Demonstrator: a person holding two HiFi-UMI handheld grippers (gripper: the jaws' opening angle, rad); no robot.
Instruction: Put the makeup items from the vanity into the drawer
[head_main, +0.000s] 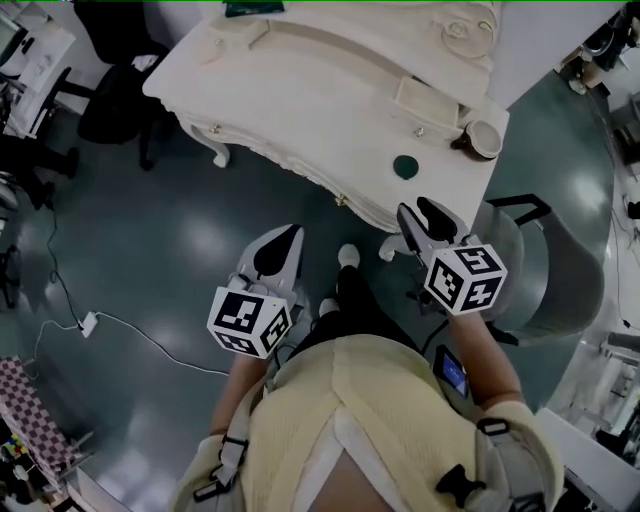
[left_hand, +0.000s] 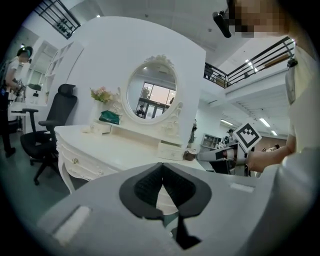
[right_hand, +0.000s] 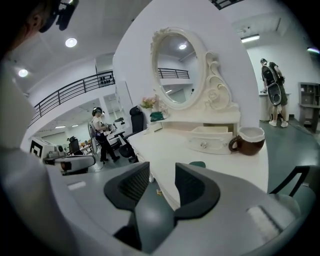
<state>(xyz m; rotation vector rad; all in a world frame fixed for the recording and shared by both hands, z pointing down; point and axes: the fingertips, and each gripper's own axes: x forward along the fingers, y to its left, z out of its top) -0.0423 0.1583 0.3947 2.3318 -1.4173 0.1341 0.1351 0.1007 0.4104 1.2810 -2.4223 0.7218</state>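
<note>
A white vanity (head_main: 300, 90) stands ahead of me, its oval mirror (left_hand: 151, 95) at the back. On its top lie a small round green compact (head_main: 404, 165) near the front right edge, a brown-and-white cup (head_main: 485, 137) and a small white drawer box (head_main: 428, 95). A green item (left_hand: 109, 117) rests on the back shelf. My left gripper (head_main: 285, 238) hangs over the floor in front of the vanity, shut and empty. My right gripper (head_main: 415, 212) is just short of the front edge, below the compact, open with nothing between its fingers.
A black office chair (head_main: 110, 100) stands left of the vanity and a grey chair (head_main: 560, 270) at the right. A cable with a white adapter (head_main: 88, 322) lies on the floor at the left. A person (right_hand: 100, 132) stands far off.
</note>
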